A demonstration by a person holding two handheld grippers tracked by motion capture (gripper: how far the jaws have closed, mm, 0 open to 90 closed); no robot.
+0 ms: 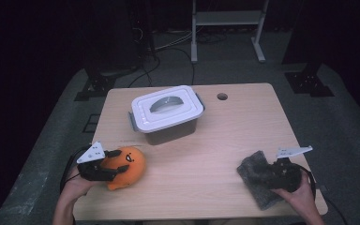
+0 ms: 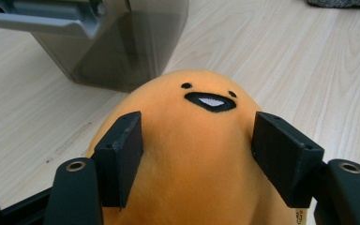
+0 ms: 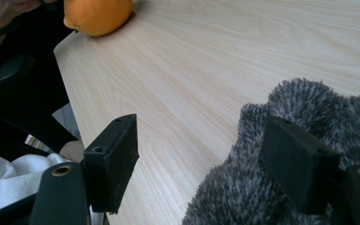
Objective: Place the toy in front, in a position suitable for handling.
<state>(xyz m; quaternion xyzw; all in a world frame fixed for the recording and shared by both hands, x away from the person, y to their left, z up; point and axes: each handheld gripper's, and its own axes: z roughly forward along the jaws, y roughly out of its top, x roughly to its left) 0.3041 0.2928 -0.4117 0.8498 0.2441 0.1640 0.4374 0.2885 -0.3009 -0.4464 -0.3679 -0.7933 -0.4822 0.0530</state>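
You are closing the left tool point(image 2: 197, 159) around the orange plush point(image 2: 192, 154) on the tabletop point(image 2: 309, 70), its pads touching its sides. Next, squeeze firmly, then lift. Your right tool point(image 3: 201, 164) is hanging wide over the grey cloth point(image 3: 304, 108).

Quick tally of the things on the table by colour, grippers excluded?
Orange: 1, plush toy
Grey and white: 1, lidded storage box
Dark grey: 1, fuzzy cloth
Total: 3

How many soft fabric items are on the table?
2: an orange plush toy at the near left between the left claw's jaws, and a grey fuzzy cloth at the near right.
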